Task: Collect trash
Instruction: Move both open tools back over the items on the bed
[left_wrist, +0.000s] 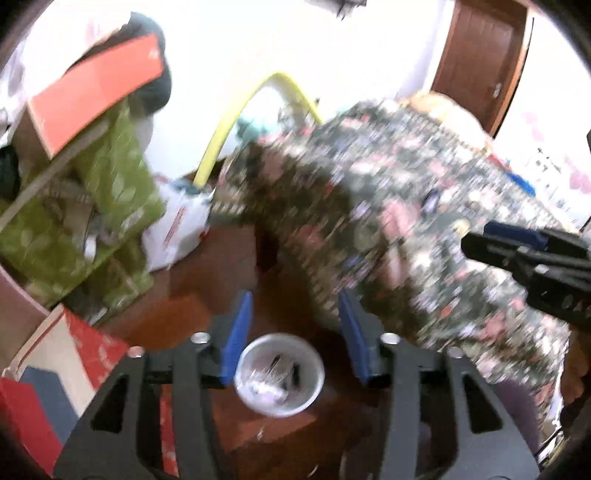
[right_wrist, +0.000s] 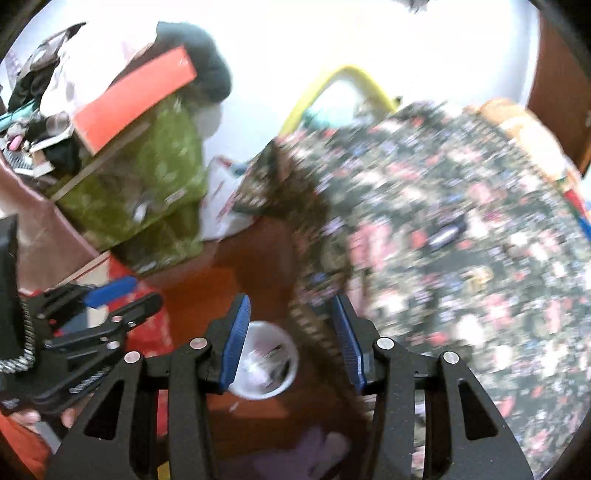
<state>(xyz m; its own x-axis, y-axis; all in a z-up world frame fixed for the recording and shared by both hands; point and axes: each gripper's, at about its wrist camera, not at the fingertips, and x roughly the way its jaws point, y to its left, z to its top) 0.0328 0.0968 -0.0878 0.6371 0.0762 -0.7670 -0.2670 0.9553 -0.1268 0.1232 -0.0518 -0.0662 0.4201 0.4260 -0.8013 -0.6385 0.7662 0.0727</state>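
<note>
A small white round bin (left_wrist: 279, 374) with scraps of trash inside stands on the red-brown wooden floor, seen from above in both views, bin (right_wrist: 264, 363). My left gripper (left_wrist: 295, 295) hangs above it, blue pads spread apart with nothing between them. My right gripper (right_wrist: 291, 300) is also open and empty, above the bin's right side. Each gripper shows in the other's view: the right gripper (left_wrist: 476, 236) at the right edge, the left gripper (right_wrist: 146, 291) at the left with a hand below it. Both views are blurred.
A bed with a dark floral cover (left_wrist: 406, 206) fills the right. Green boxes (left_wrist: 92, 221) and an orange box (left_wrist: 96, 92) pile up at left, with a white plastic bag (left_wrist: 177, 229), a yellow tube (left_wrist: 229, 122) and red paper bags (left_wrist: 92, 354). A brown door (left_wrist: 480, 55) is behind.
</note>
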